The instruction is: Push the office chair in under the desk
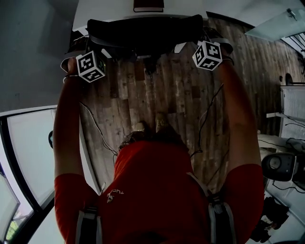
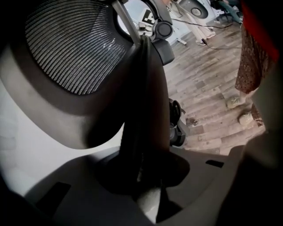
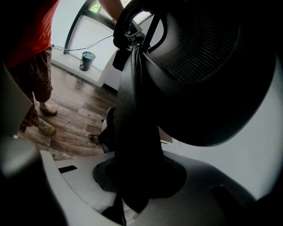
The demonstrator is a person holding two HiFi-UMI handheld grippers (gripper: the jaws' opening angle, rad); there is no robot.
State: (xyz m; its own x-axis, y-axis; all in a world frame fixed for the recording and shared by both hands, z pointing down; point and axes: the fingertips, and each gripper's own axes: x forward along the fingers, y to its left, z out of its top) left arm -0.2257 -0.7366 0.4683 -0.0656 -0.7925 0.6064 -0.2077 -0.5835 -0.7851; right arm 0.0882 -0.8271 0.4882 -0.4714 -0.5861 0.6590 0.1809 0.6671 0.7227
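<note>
The black office chair [image 1: 143, 28] stands in front of me, its backrest top against the front edge of the white desk [image 1: 102, 12]. My left gripper [image 1: 106, 51] is shut on the left edge of the backrest, and my right gripper [image 1: 189, 46] is shut on the right edge. In the left gripper view the dark backrest frame [image 2: 148, 101] runs down between the jaws of the left gripper [image 2: 146, 187], with the mesh panel [image 2: 75, 48] to its left. In the right gripper view the frame [image 3: 137, 114] fills the jaws of the right gripper [image 3: 132, 194].
A dark red book [image 1: 148, 5] lies on the desk. Cables [image 1: 97, 131] trail over the wooden floor by my feet. A glass panel [image 1: 28, 152] stands at the left, a radiator [image 1: 291, 102] and a round device [image 1: 279, 166] at the right. The chair's castors [image 2: 177, 128] show below the seat.
</note>
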